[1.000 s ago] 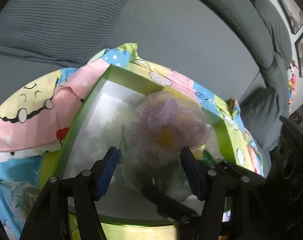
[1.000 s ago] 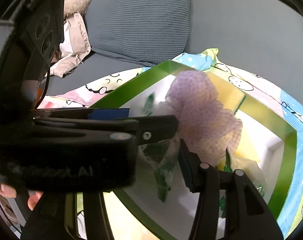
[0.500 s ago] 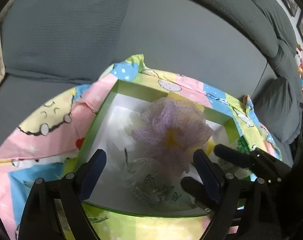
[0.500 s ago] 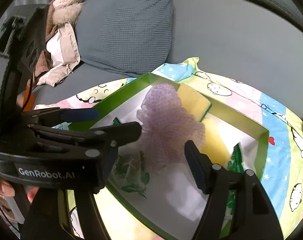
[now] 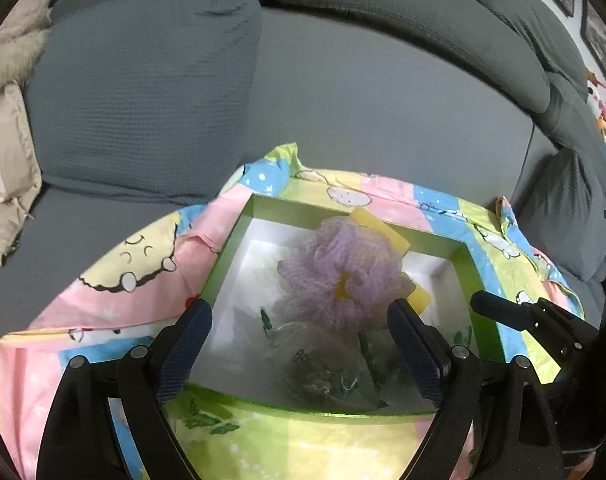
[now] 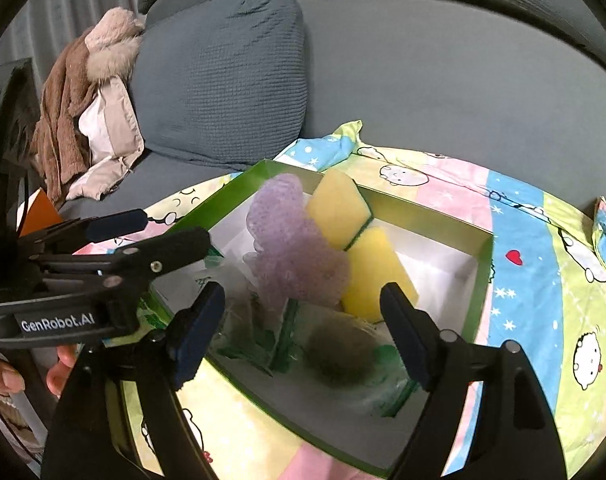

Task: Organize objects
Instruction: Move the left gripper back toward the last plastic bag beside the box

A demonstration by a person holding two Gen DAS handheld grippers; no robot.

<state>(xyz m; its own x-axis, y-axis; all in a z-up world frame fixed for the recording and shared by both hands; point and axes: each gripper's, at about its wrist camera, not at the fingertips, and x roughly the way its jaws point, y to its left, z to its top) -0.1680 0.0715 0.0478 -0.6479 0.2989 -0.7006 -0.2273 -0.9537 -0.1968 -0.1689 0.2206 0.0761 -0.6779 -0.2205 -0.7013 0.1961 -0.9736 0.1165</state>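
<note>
Left wrist view: left gripper (image 5: 299, 320) spread wide, empty, above box (image 5: 227, 256).
Right gripper (image 6: 303, 304): spread wide, empty.
Box contents: purple bath puff (image 6: 291, 248), two yellow sponges (image 6: 337, 208), plastic bags (image 6: 343, 348) at near edge.
Box: on cartoon sheet (image 6: 543, 272).

I see a grey textured sofa cushion (image 6: 223, 80) at far left, a brown fur-trimmed coat (image 6: 83, 112) heaped beside it, framed pictures (image 5: 583, 8) far right.
</note>
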